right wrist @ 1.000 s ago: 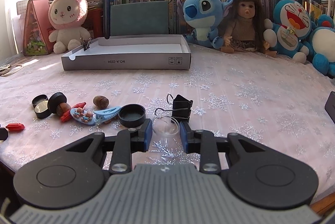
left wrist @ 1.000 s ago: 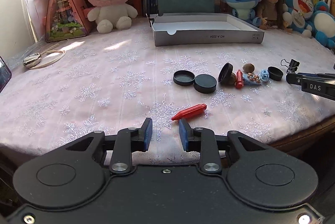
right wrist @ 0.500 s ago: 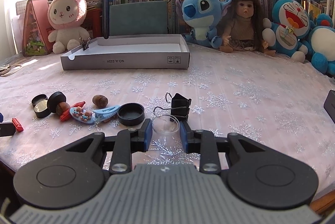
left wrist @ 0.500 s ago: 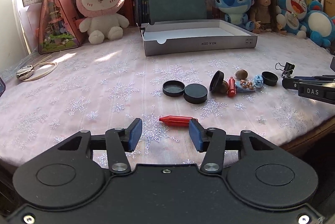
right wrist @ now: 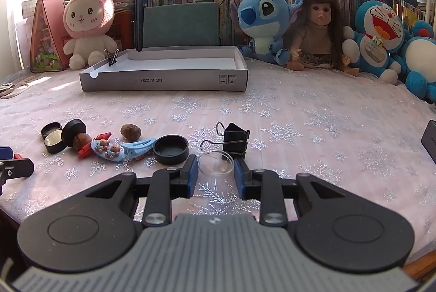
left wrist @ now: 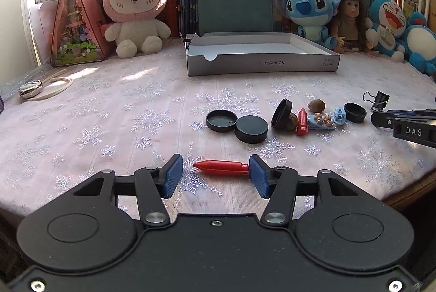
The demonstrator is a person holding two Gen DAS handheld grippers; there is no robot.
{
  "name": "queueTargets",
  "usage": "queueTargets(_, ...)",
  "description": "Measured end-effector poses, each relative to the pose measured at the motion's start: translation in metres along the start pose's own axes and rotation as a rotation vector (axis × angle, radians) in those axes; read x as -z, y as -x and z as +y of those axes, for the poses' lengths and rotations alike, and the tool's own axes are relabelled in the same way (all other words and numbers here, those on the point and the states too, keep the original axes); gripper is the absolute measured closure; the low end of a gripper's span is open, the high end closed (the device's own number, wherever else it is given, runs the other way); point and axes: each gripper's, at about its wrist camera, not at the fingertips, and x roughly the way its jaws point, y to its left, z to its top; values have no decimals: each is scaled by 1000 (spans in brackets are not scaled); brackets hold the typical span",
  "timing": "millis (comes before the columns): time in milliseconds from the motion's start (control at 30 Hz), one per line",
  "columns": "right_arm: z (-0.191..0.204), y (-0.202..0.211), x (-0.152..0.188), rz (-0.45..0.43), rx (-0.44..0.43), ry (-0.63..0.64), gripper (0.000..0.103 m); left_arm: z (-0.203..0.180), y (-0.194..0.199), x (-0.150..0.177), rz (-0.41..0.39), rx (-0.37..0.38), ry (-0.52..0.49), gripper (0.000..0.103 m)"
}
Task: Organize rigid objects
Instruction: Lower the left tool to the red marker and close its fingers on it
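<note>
While the left gripper (left wrist: 215, 176) hangs low over the cloth (left wrist: 109, 112) with its jaws wide apart, the red crayon (left wrist: 221, 167) lies crosswise in the gap, its blunt end touching or just beside the right pad (left wrist: 257, 177) and its tip well short of the left pad. To grip it well, I judge the gripper should shift a little right to centre the crayon, settle lower, then close slowly so the crayon does not roll or pivot out. Further right lie two black caps (left wrist: 236, 123), a tilted cap, a nut (left wrist: 316, 105) and a hair clip (left wrist: 321, 123). At the far right, the right gripper (right wrist: 213, 174) has its jaws part open around a clear round dish (right wrist: 215, 160), not visibly pinching it, with a binder clip (right wrist: 235, 139) just behind. The white box (left wrist: 261, 57) at the back looks like the place for everything; it already has one clip on its wall.
</note>
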Motion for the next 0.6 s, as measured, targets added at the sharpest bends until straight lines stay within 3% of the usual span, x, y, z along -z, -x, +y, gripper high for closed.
queueTargets(133, 0, -1, 0, -2, 4, 12, 68, -9, 0, 3, -25, -20, -83, 54)
queueTargets(467, -1, -2, 0, -2, 7, 11, 68, -1, 1, 5, -14, -28, 36, 54)
queueTargets(533, -1, -2, 0, -1, 5, 10, 69, -1, 1, 6, -17, -28, 42, 61)
queueTargets(600, 0, -1, 1, -1, 1, 10, 69, -2, 3, 5, -19, -31, 40, 61)
